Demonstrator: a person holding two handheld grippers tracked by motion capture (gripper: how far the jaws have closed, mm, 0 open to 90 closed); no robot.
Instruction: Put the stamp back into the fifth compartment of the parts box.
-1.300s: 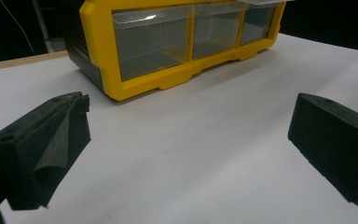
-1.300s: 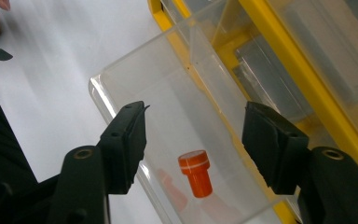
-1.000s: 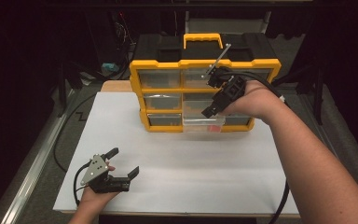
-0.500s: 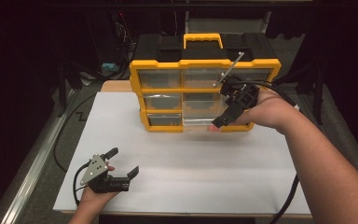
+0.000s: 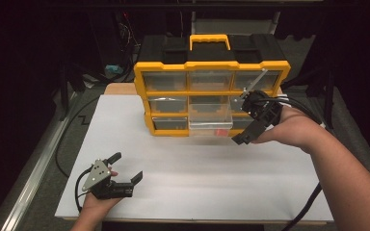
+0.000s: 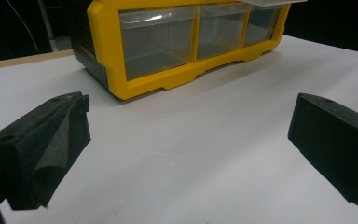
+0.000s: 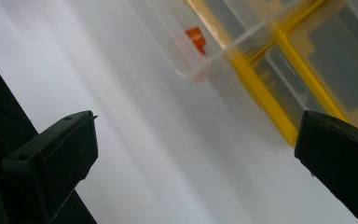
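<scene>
A yellow and black drawer organizer (image 5: 212, 72) stands at the back of the white table top (image 5: 197, 173). One clear drawer (image 5: 211, 118) in its middle column is pulled out, with a small orange piece (image 5: 220, 131) inside. My right gripper (image 5: 243, 118) hovers open just right of that drawer, holding nothing. In the right gripper view the drawer (image 7: 223, 42) and the orange piece (image 7: 196, 38) lie above my wide-open right gripper (image 7: 196, 154). My left gripper (image 5: 127, 167) rests open near the front left corner. In its own view my left gripper (image 6: 186, 140) faces the organizer (image 6: 168, 42).
Black cables (image 5: 70, 139) run along the table's left side, beside a metal rail (image 5: 29, 183). A cable (image 5: 308, 207) trails from the right gripper off the front right edge. Dark surroundings ring the table.
My right gripper has moved down and toward the front, away from the organizer's upper right drawers. The left gripper has stayed still.
</scene>
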